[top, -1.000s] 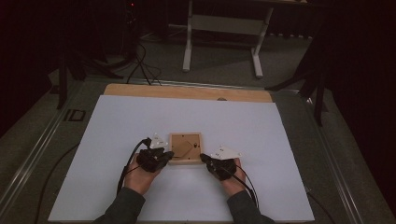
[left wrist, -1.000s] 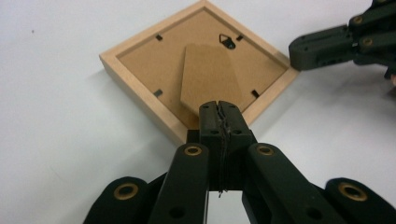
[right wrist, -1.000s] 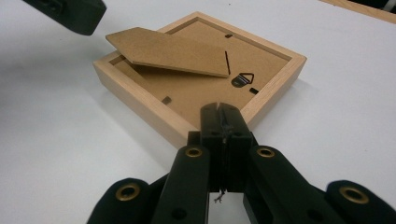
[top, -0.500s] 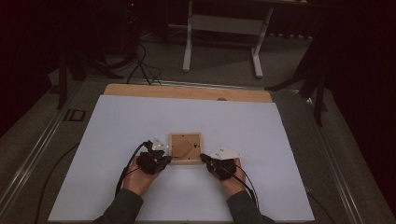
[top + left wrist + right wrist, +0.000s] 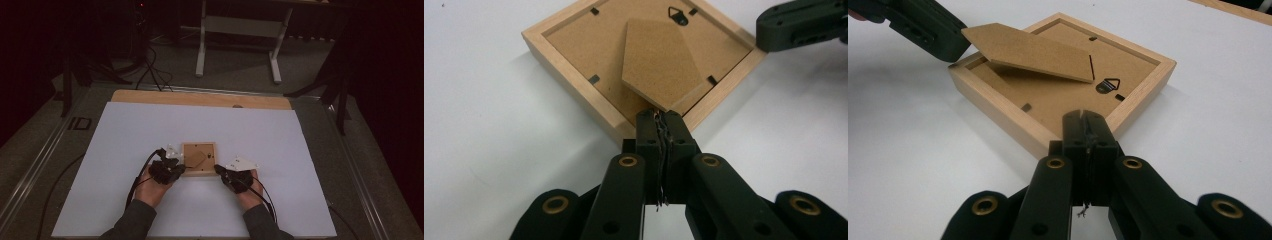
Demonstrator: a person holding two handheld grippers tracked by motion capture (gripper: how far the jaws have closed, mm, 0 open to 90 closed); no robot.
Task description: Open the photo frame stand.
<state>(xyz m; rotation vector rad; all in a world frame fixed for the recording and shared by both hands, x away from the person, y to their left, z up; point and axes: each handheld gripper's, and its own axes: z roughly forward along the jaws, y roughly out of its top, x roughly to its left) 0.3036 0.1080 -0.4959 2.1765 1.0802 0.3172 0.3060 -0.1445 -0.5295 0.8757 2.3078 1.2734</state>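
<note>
Here the wooden picture frame (image 5: 589, 95) lies face-down; stand flap (image 5: 1030, 50) raised.

Dim room, bright white tabletop (image 5: 125, 150)

From above, the surroundings sink into near-black; both close views are evenly lit and sharp, with soft shadows beside the wooden frame (image 5: 574, 95) and slightly blurred foreground tool arms.

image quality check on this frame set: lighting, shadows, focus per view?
High view: dim, surroundings nearly black, white table cover the brightest area, picture frame small and soft. Left gripper view: bright, even light, frame sharp, faint shadow at its left side. Right gripper view: raised stand flap shadows the backing; near jaws slightly soft.
</note>
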